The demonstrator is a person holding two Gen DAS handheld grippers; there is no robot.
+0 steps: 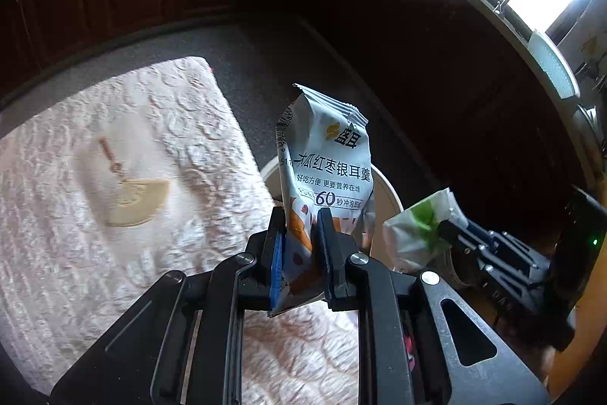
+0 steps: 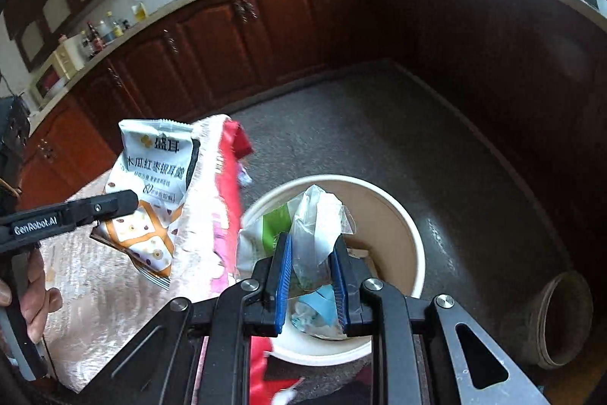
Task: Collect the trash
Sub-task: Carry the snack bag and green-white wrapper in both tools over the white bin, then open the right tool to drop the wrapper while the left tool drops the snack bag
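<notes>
My left gripper is shut on a white and orange snack packet, held upright above the table edge; the packet also shows in the right wrist view, held by the left gripper. My right gripper is shut on a clear and green plastic bag and holds it over the round cream bin. The bin shows behind the packet in the left wrist view, with the right gripper and its bag beside it.
A table with a pink-white quilted cloth lies at left, with a red cloth hanging off its edge. Dark wood cabinets ring the grey floor. A brown pot stands on the floor at right.
</notes>
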